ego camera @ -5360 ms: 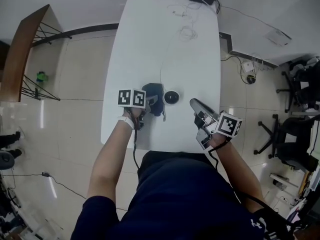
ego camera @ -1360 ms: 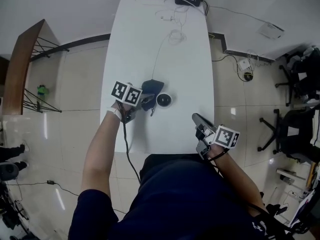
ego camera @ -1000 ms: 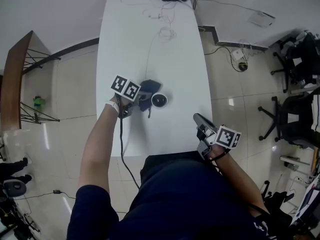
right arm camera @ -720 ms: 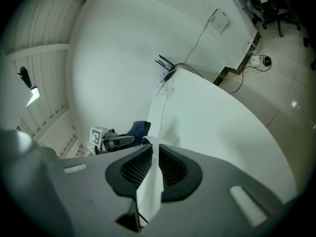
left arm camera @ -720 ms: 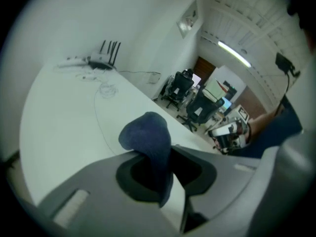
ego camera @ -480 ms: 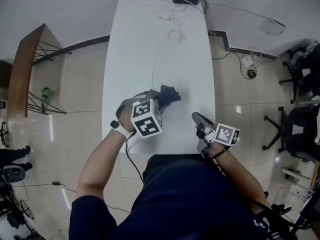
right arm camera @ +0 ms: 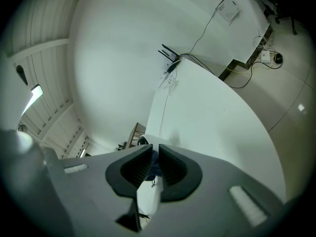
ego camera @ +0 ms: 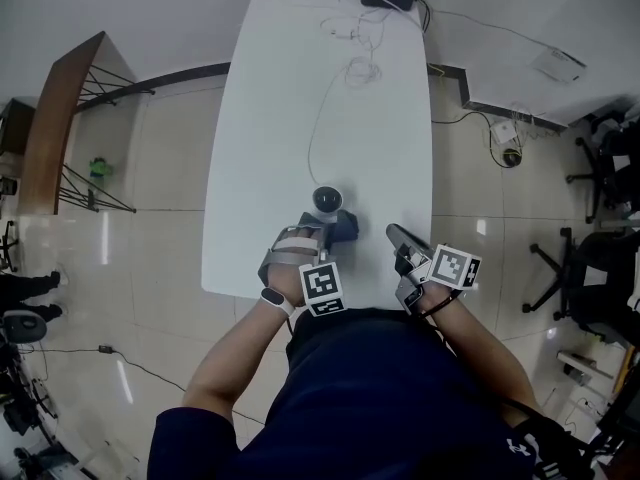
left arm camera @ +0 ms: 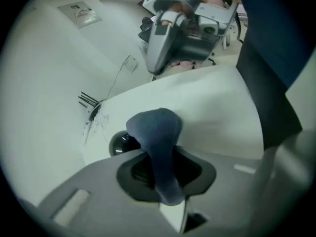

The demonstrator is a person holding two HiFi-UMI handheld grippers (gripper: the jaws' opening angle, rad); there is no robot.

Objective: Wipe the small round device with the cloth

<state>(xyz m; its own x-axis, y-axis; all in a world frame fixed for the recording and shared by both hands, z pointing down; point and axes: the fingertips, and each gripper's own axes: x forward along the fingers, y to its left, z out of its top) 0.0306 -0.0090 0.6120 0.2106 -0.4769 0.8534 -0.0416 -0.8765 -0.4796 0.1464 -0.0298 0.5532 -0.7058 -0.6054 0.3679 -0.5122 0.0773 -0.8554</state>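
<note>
Left gripper (left arm camera: 165, 174): its 2 jaws are clamped on the dark blue cloth (left arm camera: 157, 132), which bulges out ahead.
Right gripper (right arm camera: 152, 166): jaws nearly together, nothing in them (cloth shows beyond the gap).
Small round device (ego camera: 327, 200): black, on the white table (ego camera: 290, 118), just beside the cloth.
</note>
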